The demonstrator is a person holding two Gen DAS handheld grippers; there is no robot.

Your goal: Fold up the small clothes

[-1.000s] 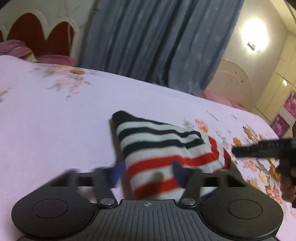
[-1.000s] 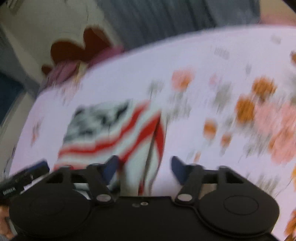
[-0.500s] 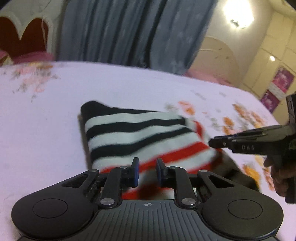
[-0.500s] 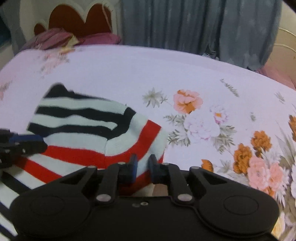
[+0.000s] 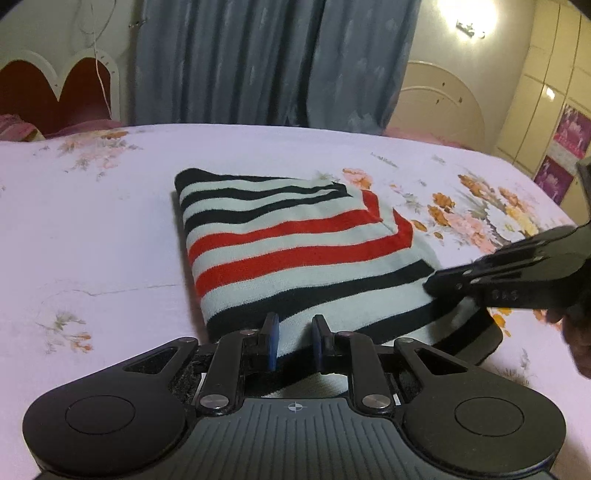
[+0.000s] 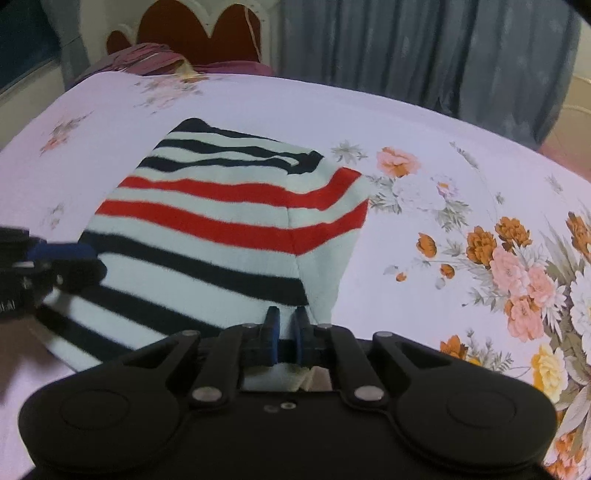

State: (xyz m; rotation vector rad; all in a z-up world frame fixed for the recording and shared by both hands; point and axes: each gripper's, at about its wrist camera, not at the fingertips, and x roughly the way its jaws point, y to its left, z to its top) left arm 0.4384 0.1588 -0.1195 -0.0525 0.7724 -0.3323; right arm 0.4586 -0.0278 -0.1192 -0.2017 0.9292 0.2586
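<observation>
Blue-padded fingers (image 5: 271,341) of the left gripper (image 5: 294,341) are seen drawn close together, pinching the near edge of a folded striped garment (image 5: 295,243) between them. On the right gripper (image 6: 286,338), the fingers (image 6: 272,338) are pressed nearly together on the near right corner of the same garment, a thin fold of pale cloth being caught between the pads. The garment (a soft knit in pale mint with black bands and two red bands) is laid flat on a bed (image 5: 92,229) covered by a pale pink sheet, and it is folded into a roughly rectangular stack with its black-banded end farthest from both cameras. In the left wrist view, the right gripper is seen from the side at the garment's right edge, with part of a hand (image 5: 580,332) visible behind it. In the right wrist view, the left gripper is glimpsed, blurred, at the garment's left edge. Printed flowers (image 6: 517,273) in orange, pink and white are spread across the sheet to the right of the garment. Behind the bed, grey-blue curtains (image 5: 266,62) are hung, and a dark red headboard (image 5: 55,96) with a scalloped white frame is set at the far left. A lit wall lamp (image 5: 469,26) and cream wardrobe doors (image 5: 535,110) are visible at the upper right.
</observation>
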